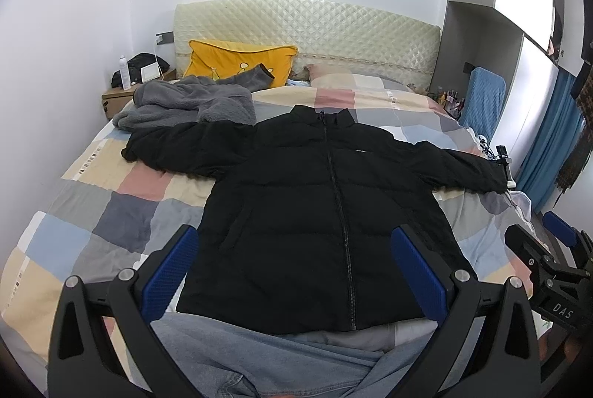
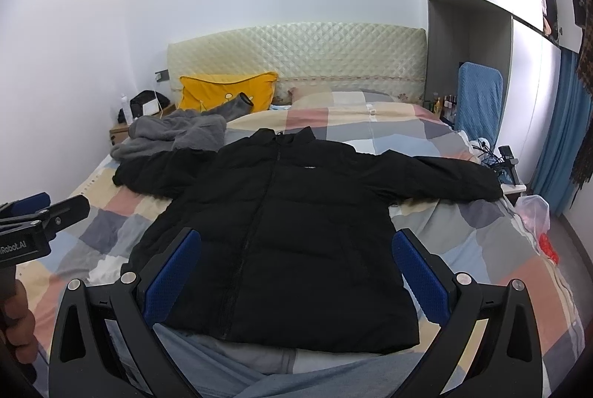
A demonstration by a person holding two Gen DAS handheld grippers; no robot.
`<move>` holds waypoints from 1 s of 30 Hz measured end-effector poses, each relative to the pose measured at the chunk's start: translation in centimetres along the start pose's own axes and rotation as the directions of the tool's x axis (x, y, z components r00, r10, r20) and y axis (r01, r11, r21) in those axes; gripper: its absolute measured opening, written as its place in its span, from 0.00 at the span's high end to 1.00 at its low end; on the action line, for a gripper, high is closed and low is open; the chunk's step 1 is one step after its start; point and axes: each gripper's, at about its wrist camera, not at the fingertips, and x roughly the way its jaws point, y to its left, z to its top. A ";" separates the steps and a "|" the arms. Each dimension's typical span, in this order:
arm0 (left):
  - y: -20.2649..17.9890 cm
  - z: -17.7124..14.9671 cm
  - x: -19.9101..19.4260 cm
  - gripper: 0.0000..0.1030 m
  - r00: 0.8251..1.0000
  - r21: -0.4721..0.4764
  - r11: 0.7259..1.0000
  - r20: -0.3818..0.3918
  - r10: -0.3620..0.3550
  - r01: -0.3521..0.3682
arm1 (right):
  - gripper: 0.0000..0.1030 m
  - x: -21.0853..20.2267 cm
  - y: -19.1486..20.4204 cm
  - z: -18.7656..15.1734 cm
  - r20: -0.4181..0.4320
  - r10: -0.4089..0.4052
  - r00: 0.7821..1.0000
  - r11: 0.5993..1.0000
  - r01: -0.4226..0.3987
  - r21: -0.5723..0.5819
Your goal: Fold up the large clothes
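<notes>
Lying flat, black jacket (image 1: pixel 315 209), hem near bed edge, both tongs agape

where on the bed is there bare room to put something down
Bare quilt lies left of the black jacket, below its left sleeve, and between the collar and the pillows near the headboard. The far-left corner is crowded by the grey fleece; the near edge holds denim clothes.

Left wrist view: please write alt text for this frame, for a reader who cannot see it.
A black puffer jacket lies zipped and spread flat, sleeves out, on a bed with a patchwork quilt. The open left gripper hangs over the jacket's hem, holding nothing; the right gripper shows at the right edge. A grey fleece garment and a yellow pillow lie near the headboard.
</notes>
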 end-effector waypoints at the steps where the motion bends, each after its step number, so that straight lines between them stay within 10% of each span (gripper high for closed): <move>1: 0.0 -0.1 0.0 0.00 1.000 0.000 1.000 -0.001 0.000 0.000 | 0.00 0.0 0.0 0.0 -0.001 -0.002 1.000 1.000 0.002 0.001; 30: -1.2 1.1 0.5 0.00 1.000 0.001 1.000 0.011 -0.006 0.006 | 0.00 0.7 -1.8 1.2 -0.007 0.018 1.000 1.000 -0.018 0.015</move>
